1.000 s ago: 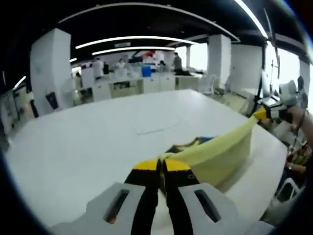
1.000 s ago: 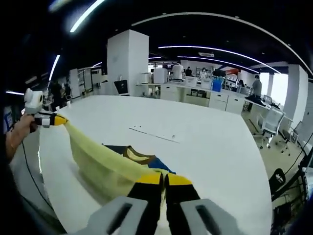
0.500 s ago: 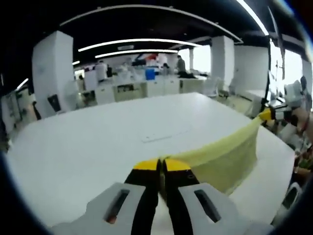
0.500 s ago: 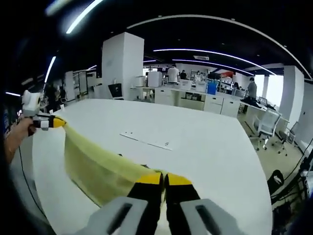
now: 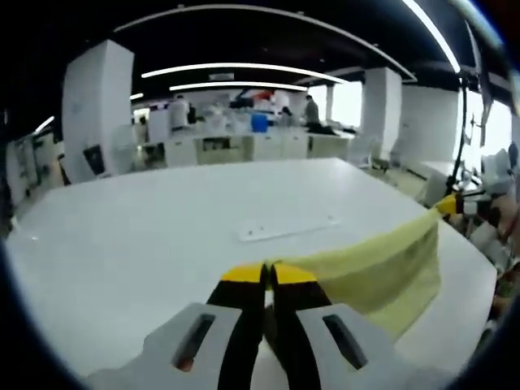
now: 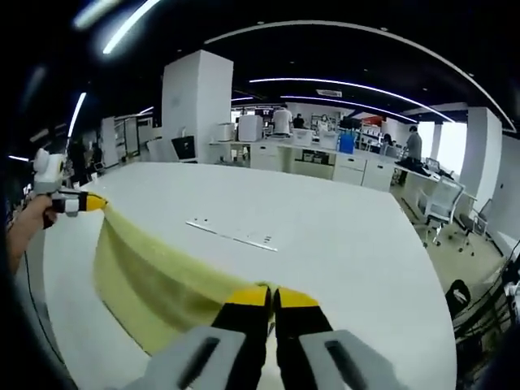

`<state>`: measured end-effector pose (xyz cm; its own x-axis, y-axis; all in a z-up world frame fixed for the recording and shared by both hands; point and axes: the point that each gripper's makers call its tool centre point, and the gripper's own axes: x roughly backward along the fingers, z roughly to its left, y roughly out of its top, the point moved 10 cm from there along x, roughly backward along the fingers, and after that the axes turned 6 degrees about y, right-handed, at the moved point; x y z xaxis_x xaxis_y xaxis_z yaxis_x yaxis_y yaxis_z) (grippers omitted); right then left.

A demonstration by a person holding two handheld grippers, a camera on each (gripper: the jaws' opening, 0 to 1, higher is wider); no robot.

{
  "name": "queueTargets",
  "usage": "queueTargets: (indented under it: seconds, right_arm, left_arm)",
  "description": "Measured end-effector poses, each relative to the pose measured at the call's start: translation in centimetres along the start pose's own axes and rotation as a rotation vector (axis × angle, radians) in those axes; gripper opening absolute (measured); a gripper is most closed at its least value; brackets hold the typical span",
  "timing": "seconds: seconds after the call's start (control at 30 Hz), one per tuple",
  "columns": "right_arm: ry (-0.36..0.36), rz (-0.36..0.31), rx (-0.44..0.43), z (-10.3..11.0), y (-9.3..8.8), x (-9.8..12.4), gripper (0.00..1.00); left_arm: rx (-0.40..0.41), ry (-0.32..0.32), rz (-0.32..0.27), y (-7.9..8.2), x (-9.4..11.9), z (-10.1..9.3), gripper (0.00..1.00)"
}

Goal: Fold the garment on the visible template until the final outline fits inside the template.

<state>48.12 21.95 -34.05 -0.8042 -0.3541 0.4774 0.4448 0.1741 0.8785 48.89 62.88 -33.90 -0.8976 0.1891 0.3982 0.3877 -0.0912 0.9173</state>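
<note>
Garment (image 5: 382,264), stretched lengthwise between hand-held grippers

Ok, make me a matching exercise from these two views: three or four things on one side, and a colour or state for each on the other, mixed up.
Things:
1. garment
2. table
3. left gripper
4. template strip

States:
A. lying flat on the tabletop
B. white, bearing the strip
C. pale yellow, stretched between both grippers
D. shut on the cloth's edge

Pairs: 1-C, 2-B, 3-D, 4-A

Yellow garment (image 5: 382,264) hangs stretched above table; template (image 5: 286,228) uncovered.
</note>
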Motion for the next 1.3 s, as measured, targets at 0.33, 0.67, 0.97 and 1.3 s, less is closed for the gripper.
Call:
queueTargets:
  seconds: [0.33,0.67,0.97,1.3]
  right_arm:
    - [-0.015,0.035,-0.052,-0.7,-1.6,-3.6,0.0]
    - [-0.033,0.086,-0.059,-0.9,-3.4,-6.7,0.0]
    - [-0.041,0.137,-0.075,-1.4,-5.1,-8.9,0.0]
    - [-0.044,0.17,-0.09,-1.7,-6.2,-9.7,0.0]
  left_arm:
    - [0.022,0.035,0.056,-2.2,-4.0,0.5,0.0]
    - [0.065,0.048,0.102,-5.1,-6.9,1.0,0.0]
    - [0.123,0.059,0.145,-7.4,-8.7,1.2,0.0]
    - [0.105,0.054,0.169,-8.9,-9.7,1.2,0.0]
